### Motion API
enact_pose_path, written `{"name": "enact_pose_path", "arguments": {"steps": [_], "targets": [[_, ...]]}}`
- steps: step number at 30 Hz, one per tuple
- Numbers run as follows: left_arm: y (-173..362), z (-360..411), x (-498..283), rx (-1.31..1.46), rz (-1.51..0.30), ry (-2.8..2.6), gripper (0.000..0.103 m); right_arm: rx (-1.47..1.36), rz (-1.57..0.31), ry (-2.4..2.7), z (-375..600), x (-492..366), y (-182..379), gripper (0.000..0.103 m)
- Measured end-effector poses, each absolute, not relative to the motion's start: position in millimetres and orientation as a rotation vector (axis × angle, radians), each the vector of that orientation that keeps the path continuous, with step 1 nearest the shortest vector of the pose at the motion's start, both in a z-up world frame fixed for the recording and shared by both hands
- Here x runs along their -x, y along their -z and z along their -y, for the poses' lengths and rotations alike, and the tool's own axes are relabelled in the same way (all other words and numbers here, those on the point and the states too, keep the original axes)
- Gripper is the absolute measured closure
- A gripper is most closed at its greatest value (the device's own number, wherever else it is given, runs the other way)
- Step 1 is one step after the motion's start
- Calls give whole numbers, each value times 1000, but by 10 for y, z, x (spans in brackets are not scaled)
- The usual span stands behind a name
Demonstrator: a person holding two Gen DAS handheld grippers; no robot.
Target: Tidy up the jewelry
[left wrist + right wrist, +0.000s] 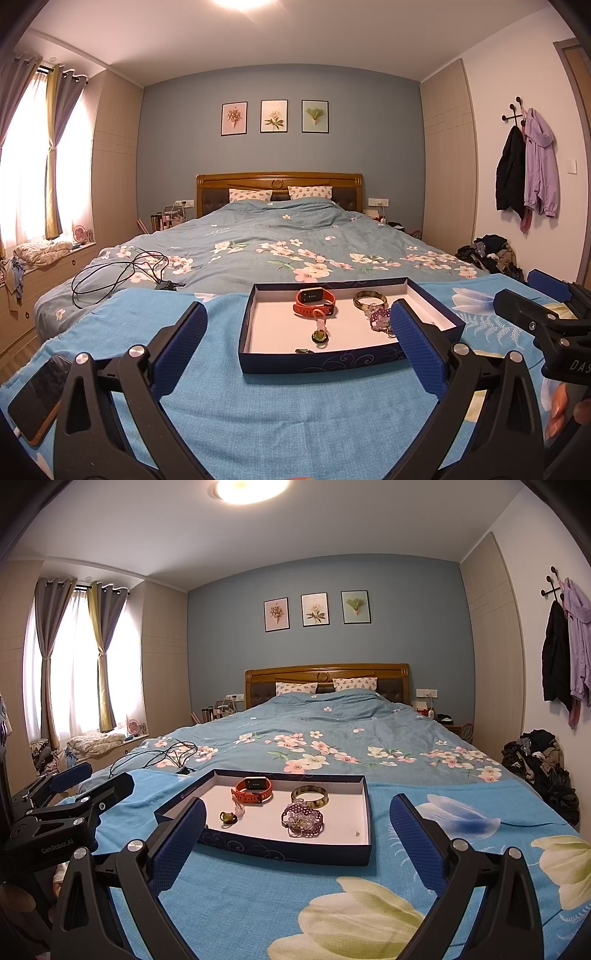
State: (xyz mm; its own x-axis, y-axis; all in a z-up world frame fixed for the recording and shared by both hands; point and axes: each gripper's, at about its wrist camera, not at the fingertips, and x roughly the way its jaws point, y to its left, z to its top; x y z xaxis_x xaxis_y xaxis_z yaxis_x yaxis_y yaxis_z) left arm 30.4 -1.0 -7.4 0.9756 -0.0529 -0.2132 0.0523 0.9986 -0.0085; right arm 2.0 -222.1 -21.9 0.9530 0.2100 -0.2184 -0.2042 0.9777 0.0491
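A dark blue tray box point(317, 360) point(284, 849) with a white floor lies on the blue cloth over the bed's foot. Inside are an orange watch point(314, 301) point(253, 789), a brown bangle point(370, 300) point(309, 796), purple bead bracelets point(380, 317) point(303, 818), a green pendant with a pink charm point(318, 334) point(228, 818) and a tiny stud point(357, 833). My left gripper point(298, 306) point(99, 775) hovers open just short of the box. Right of it, my right gripper point(298, 803) point(517, 291) is also open. Neither holds anything.
A phone point(38, 395) lies on the cloth at the near left. Behind the box, to the left, a black cable point(122, 273) point(159, 755) is coiled on the floral quilt. A pile of clothes point(543, 768) sits by the right wall.
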Motion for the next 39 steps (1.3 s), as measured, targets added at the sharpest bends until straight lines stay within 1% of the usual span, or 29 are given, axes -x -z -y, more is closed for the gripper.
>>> {"name": "enact_pose_path", "arguments": {"steps": [39], "targets": [[88,6,-299,1,-217,51,6,-30,-224,-213,2245,-19,224,7]]}}
